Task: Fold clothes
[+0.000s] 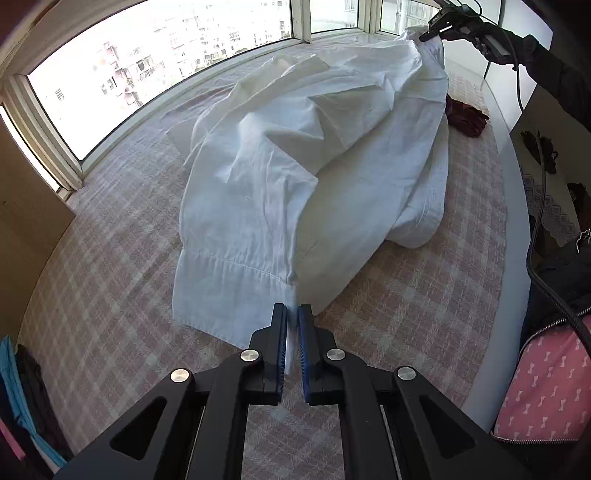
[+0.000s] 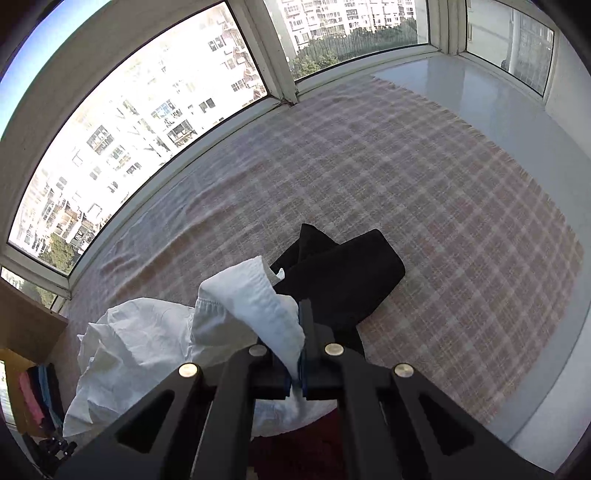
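Note:
A white garment [image 1: 295, 158] lies crumpled and partly raised over a pink checked cloth [image 1: 110, 258] by the window. My left gripper [image 1: 291, 314] is shut on its near hem corner, with a strip of white fabric pinched between the blue pads [image 1: 281, 332]. At the far right my right gripper [image 1: 430, 35], held by a dark-sleeved hand, lifts the garment's other end. In the right wrist view my right gripper [image 2: 301, 317] is shut on a white elastic-edged fold [image 2: 251, 295], and the rest of the garment [image 2: 129, 350] hangs down to the left.
A black folded garment [image 2: 343, 273] lies just beyond the right gripper. A dark red piece of clothing [image 1: 467, 118] sits at the cloth's right side. A pink patterned bag [image 1: 546, 387] stands at lower right. Coloured clothes [image 1: 18, 398] hang at lower left. Window frames [image 2: 280, 74] bound the far edge.

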`<state>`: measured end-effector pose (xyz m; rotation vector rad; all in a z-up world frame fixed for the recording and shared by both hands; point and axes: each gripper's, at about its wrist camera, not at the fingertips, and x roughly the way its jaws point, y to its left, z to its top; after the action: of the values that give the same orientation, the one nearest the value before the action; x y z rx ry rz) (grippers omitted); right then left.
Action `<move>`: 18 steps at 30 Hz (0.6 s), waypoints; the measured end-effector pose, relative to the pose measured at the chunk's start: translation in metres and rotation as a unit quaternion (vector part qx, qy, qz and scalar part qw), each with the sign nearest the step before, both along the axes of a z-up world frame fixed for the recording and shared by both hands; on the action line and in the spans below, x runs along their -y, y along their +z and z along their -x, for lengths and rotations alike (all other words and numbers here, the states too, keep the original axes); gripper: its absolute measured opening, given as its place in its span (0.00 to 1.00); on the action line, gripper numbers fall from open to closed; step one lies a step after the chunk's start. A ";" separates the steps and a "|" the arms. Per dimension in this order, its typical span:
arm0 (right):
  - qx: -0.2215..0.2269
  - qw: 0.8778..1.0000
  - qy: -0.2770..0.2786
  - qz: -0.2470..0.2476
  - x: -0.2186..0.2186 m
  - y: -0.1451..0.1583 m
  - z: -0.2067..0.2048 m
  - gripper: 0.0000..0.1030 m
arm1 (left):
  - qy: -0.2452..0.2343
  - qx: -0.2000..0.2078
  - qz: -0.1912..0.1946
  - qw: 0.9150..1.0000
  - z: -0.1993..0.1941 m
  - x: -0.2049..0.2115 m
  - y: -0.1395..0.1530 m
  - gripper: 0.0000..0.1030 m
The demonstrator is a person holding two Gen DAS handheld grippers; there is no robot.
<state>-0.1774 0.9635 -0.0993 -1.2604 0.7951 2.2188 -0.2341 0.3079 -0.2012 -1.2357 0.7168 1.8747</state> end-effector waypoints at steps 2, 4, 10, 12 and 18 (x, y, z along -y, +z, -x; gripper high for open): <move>0.007 1.000 0.000 0.000 -0.001 -0.006 -0.002 0.03 | -0.011 0.002 0.042 0.999 -0.012 -0.001 -0.019 0.08; 0.012 1.000 0.005 -0.003 0.000 -0.008 -0.002 0.03 | -0.008 -0.009 0.063 0.998 -0.016 0.000 -0.020 0.08; 0.014 0.999 0.026 -0.020 0.007 0.000 0.007 0.03 | -0.028 -0.100 0.027 0.994 -0.014 -0.040 0.044 0.44; 0.014 0.999 0.034 -0.026 0.011 0.002 0.010 0.03 | -0.052 -0.126 0.005 0.991 -0.010 -0.065 0.062 0.46; 0.024 0.997 0.062 -0.044 0.021 0.002 0.014 0.03 | -0.088 -0.153 0.030 0.984 0.014 -0.121 0.047 0.47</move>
<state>-0.1918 0.9429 -0.0974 -1.3469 0.6081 2.2857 -0.2482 0.4287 -0.1544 -0.8941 1.0187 1.9264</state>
